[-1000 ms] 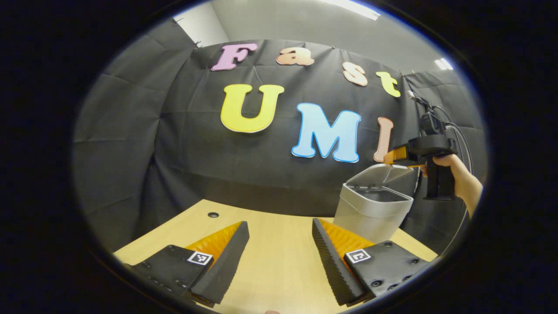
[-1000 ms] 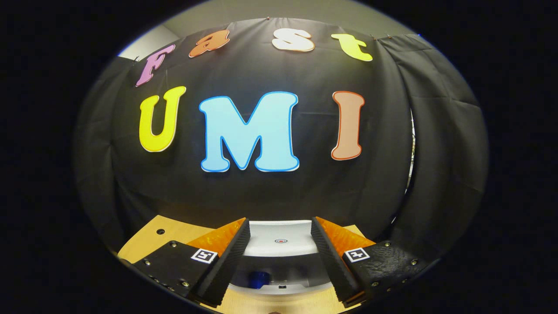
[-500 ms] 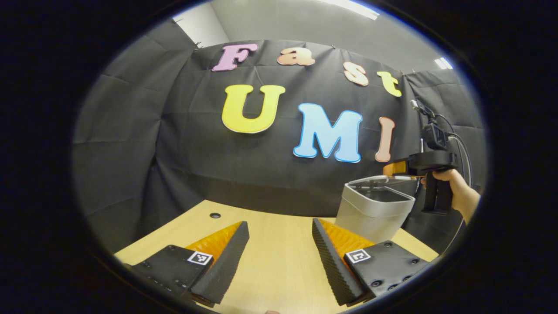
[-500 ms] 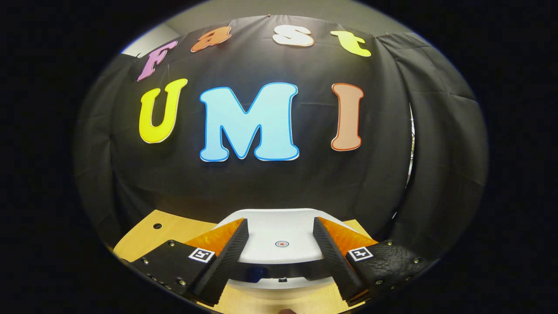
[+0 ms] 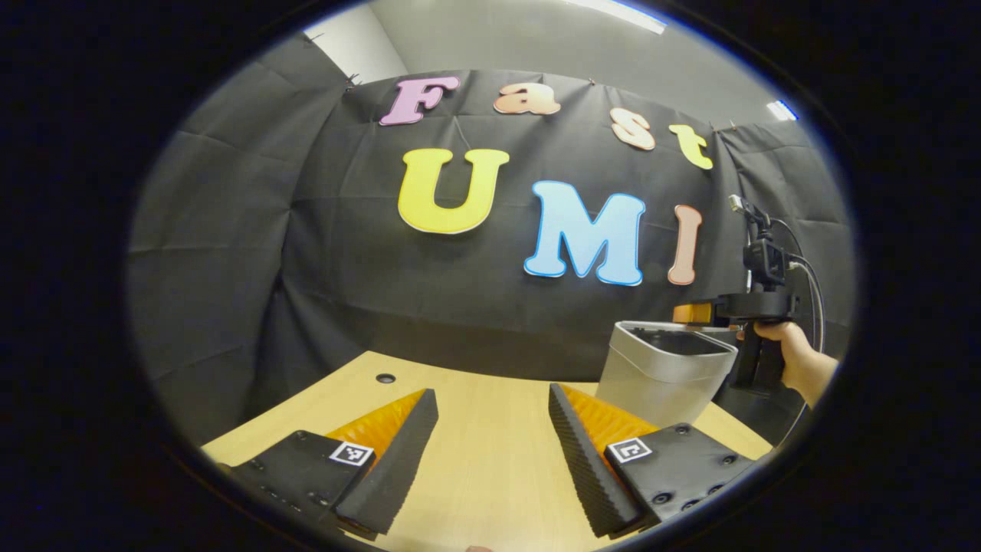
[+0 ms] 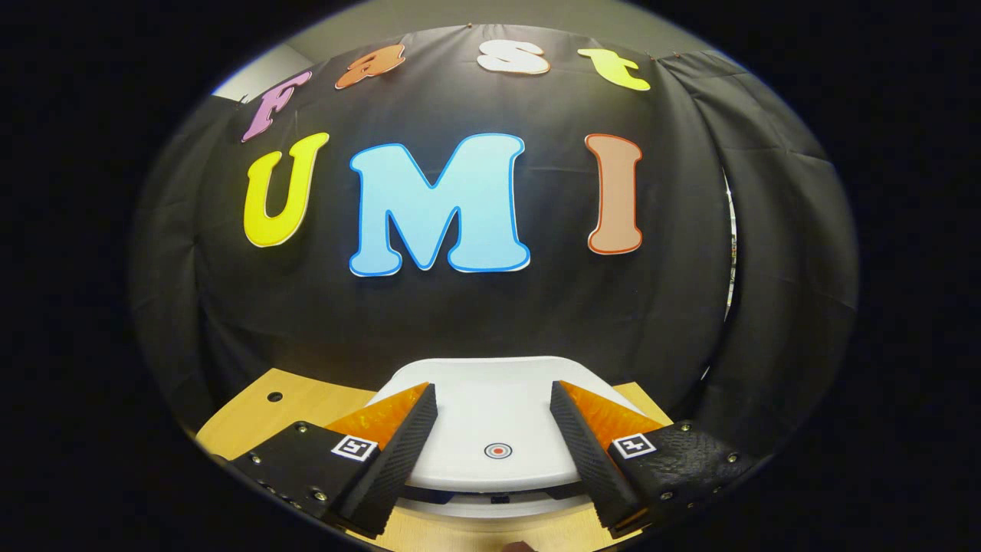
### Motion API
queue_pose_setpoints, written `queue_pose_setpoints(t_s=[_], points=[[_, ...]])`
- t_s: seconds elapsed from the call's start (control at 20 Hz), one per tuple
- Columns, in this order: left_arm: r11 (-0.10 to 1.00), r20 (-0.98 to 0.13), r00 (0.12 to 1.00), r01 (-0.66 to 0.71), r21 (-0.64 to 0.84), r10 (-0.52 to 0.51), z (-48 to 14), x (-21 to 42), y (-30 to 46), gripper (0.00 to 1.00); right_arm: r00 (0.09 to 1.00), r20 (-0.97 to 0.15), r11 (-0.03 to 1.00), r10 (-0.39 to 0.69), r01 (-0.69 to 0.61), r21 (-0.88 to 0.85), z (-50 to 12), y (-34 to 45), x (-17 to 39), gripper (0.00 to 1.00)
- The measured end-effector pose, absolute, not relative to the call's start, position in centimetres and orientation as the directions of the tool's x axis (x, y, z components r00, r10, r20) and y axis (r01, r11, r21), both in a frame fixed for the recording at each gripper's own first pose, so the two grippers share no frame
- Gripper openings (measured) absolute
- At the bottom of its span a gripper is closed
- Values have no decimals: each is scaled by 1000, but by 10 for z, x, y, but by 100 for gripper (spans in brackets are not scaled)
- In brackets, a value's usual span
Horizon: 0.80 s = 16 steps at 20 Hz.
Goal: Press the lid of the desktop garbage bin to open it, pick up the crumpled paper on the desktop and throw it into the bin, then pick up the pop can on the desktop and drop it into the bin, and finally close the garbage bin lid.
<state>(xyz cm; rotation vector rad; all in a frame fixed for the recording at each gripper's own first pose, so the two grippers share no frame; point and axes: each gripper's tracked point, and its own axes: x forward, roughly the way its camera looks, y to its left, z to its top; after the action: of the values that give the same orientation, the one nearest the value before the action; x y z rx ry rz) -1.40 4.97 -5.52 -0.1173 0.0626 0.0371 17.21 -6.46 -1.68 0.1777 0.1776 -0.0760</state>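
Your right gripper (image 6: 494, 429) sat over the bin's lid (image 6: 490, 399), fingers apart, nothing between them; whether they touched the lid I could not tell. The lid lay nearly flat on the bin (image 5: 665, 372), red target mark (image 6: 498, 451) at 6 o'clock in the right gripper view. Your left gripper (image 5: 492, 445) hovered above the table (image 5: 490, 475), fingers spread and empty. In the left gripper view the bin stood at 4 o'clock, your hand (image 5: 793, 360) holding the right gripper just behind it.
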Motion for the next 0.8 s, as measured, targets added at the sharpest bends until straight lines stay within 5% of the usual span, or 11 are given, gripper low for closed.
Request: queue_pose_setpoints(t_s=[0.8], points=[[996, -83, 996, -25, -84, 18, -58, -13, 48, 95, 994, -50, 984, -92, 99, 146, -46, -61, 172, 96]])
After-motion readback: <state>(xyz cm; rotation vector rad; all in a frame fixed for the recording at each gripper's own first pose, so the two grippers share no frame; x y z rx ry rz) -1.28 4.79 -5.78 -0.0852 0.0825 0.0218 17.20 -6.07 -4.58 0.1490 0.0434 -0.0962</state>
